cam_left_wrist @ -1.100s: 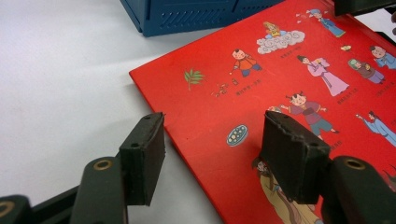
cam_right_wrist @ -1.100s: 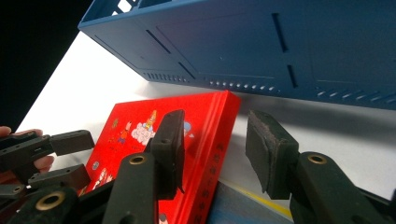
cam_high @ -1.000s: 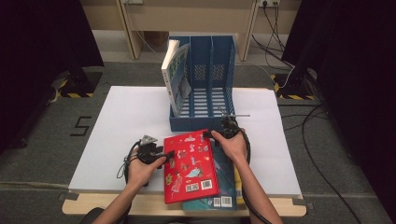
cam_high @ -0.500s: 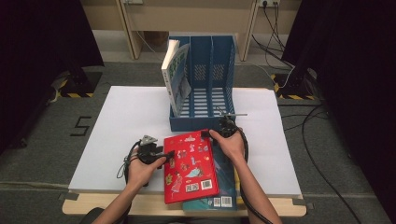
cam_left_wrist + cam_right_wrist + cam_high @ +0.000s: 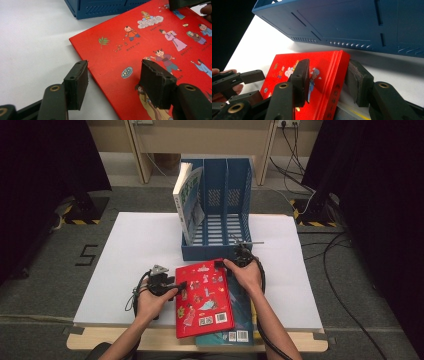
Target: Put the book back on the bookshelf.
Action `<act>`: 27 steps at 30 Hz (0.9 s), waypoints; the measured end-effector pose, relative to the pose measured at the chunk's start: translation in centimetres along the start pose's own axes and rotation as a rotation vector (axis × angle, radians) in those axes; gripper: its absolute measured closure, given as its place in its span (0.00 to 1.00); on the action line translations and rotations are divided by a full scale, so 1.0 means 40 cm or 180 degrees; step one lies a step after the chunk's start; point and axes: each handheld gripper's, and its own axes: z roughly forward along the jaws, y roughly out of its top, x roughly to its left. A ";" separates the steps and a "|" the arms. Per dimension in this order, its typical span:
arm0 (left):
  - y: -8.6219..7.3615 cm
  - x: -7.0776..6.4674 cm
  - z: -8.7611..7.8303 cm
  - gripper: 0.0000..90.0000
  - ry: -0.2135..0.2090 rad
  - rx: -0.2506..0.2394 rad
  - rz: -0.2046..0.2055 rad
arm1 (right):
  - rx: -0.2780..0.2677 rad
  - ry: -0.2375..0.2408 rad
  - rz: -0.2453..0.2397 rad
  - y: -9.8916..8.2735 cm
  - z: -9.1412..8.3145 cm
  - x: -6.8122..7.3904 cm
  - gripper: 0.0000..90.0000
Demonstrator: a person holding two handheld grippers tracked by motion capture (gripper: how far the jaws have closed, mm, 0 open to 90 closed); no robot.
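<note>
On the near part of the white counter (image 5: 135, 245) a red book (image 5: 202, 297) lies flat, its cover with small cartoon figures facing up, resting on top of another book (image 5: 235, 336) whose blue-green edge peeks out below and to the right. At its left edge sits the left claw (image 5: 172, 285), held in the person's left hand (image 5: 150, 302); in the left gripper view its jaws stand spread across that edge, one over the bare counter, the other above the red cover, and neither pad presses on the book. At the book's far right corner the right claw (image 5: 222, 264) straddles the spine: in the right gripper view one jaw is over the cover, the other beside the spine, spread, with a gap showing. Just beyond stands a blue file rack (image 5: 220, 215), a book (image 5: 187, 202) leaning upright in its left slot.
</note>
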 end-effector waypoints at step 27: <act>0.002 0.001 -0.001 0.42 -0.0013 0.0035 0.0008 | 0.0168 0.0185 0.0240 0.025 0.021 -0.020 0.63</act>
